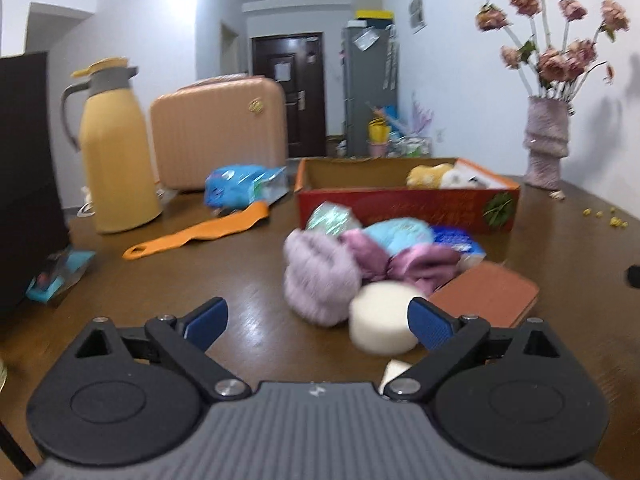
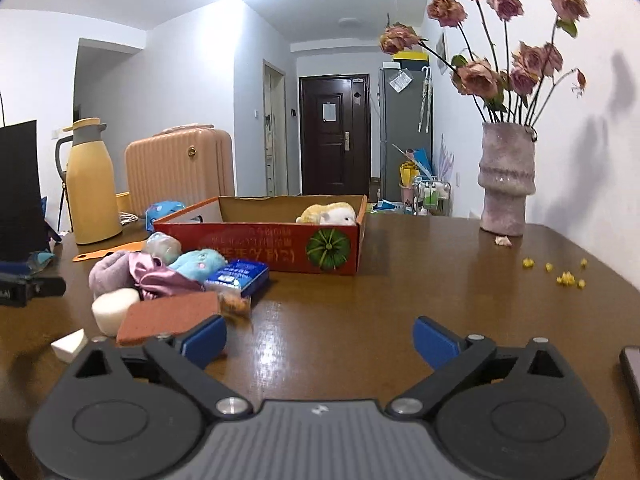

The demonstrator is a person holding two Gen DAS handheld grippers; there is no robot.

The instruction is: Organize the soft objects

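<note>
A red cardboard box (image 1: 408, 204) (image 2: 280, 250) sits on the brown table with a yellow and white plush toy (image 1: 430, 176) (image 2: 330, 213) inside. In front of it lies a pile: a fuzzy lilac piece (image 1: 316, 276) (image 2: 108, 274), a purple satin bow (image 1: 404, 262) (image 2: 160, 276), a light blue plush (image 1: 396, 232) (image 2: 198, 264), a blue tissue pack (image 1: 456, 240) (image 2: 240, 276), a white round sponge (image 1: 380, 320) (image 2: 114, 308) and a rust-brown pad (image 1: 488, 292) (image 2: 168, 316). My left gripper (image 1: 318, 326) stands open, just short of the sponge. My right gripper (image 2: 320, 340) stands open over bare table, right of the pile.
A yellow thermos (image 1: 114, 148) (image 2: 90, 184), a peach case (image 1: 218, 132) (image 2: 178, 168), a blue packet (image 1: 244, 186) and an orange strap (image 1: 196, 232) stand at the left. A vase of dried roses (image 1: 546, 144) (image 2: 506, 180) stands at the back right, with yellow crumbs (image 2: 568, 276) nearby.
</note>
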